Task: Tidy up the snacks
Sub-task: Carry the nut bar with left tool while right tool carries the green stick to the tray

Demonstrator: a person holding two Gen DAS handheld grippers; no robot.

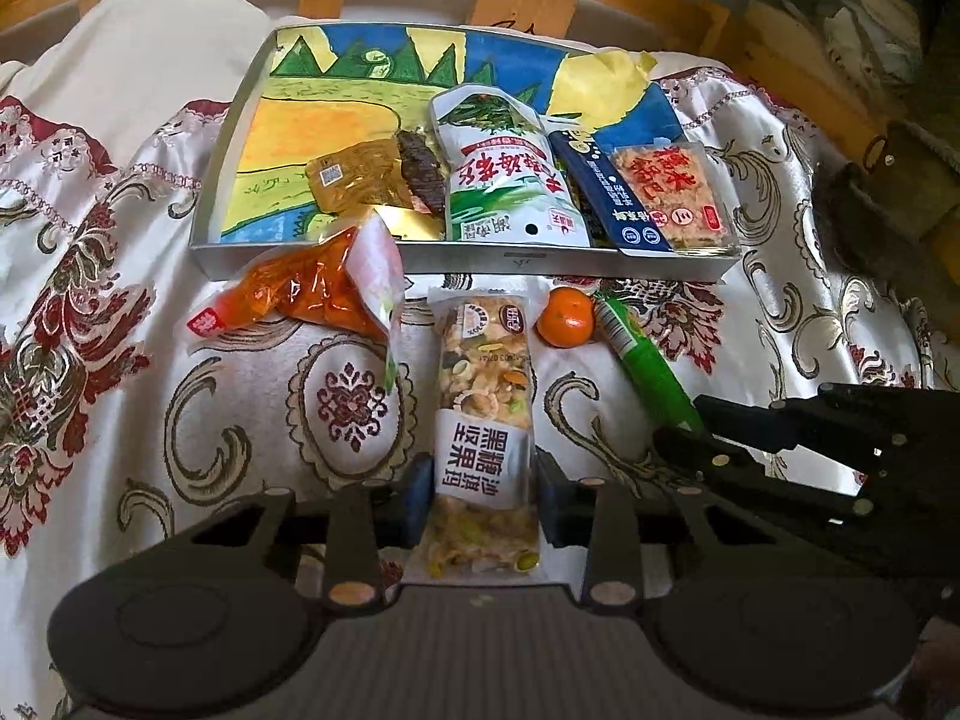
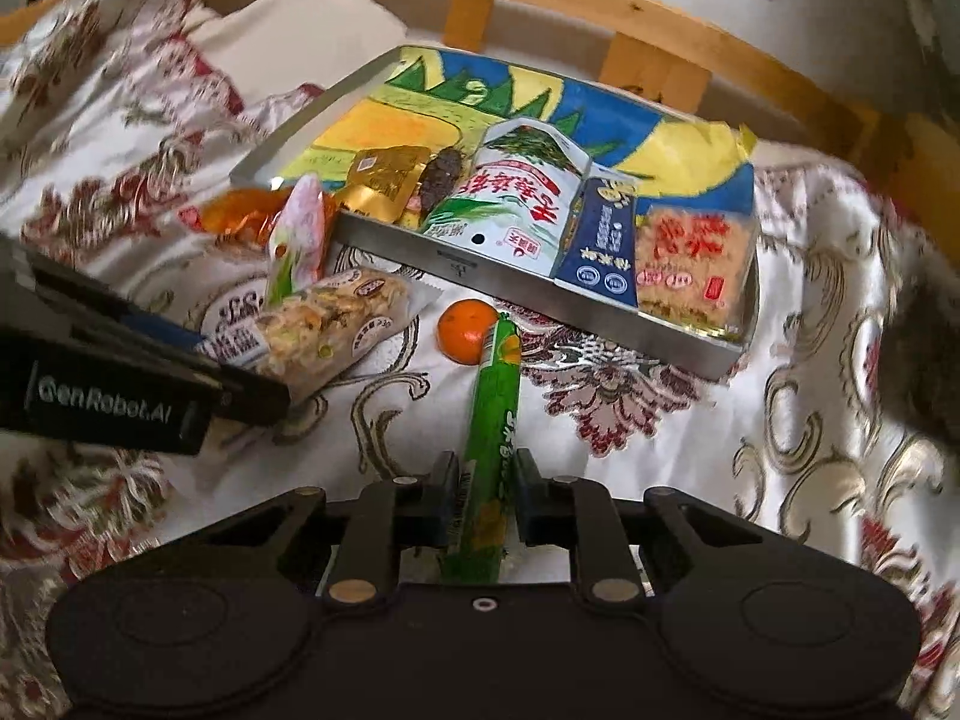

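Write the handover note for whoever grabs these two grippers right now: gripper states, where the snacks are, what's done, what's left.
Left gripper: shut on the nut bar, in front of the tray.
Right gripper: shut on the green stick snack, its far tip by the mandarin.
Done: already in the tray are the white-green seaweed bag, the navy packet, the clear red-lettered packet and the amber packets.
Left: place both held snacks in the tray, then the mandarin, the orange packet and the pink-white packet, which leans against the tray's front wall.
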